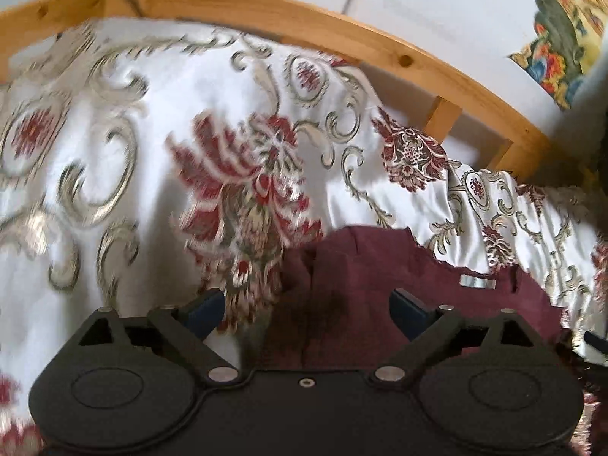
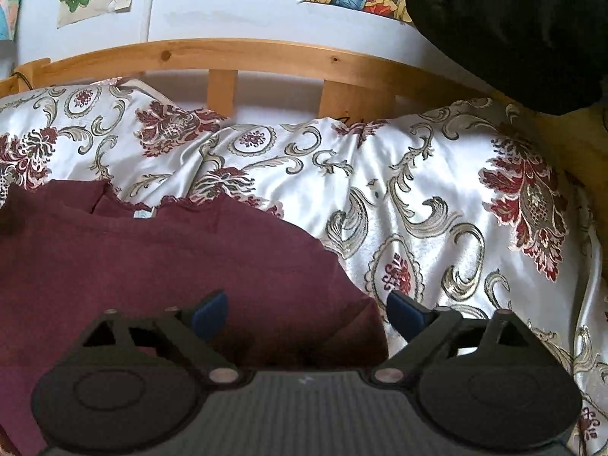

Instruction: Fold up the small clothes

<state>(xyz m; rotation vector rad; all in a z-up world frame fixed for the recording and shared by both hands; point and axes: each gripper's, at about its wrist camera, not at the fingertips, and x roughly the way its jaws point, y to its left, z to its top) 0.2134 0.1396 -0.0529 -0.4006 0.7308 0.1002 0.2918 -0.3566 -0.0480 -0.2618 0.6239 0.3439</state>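
Both hand-held grippers, left [image 1: 307, 309] and right [image 2: 307, 309], spread wide (empty), maroon garment [image 2: 159, 258], floral bedspread [image 2: 437, 190], wooden headboard [image 2: 228, 51]

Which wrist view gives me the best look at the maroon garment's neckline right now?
The right wrist view: the maroon garment lies sharp and broad, its neckline and pale label plainly visible. The left wrist view is blurred and shows only a smaller patch of the garment, with a pale label.
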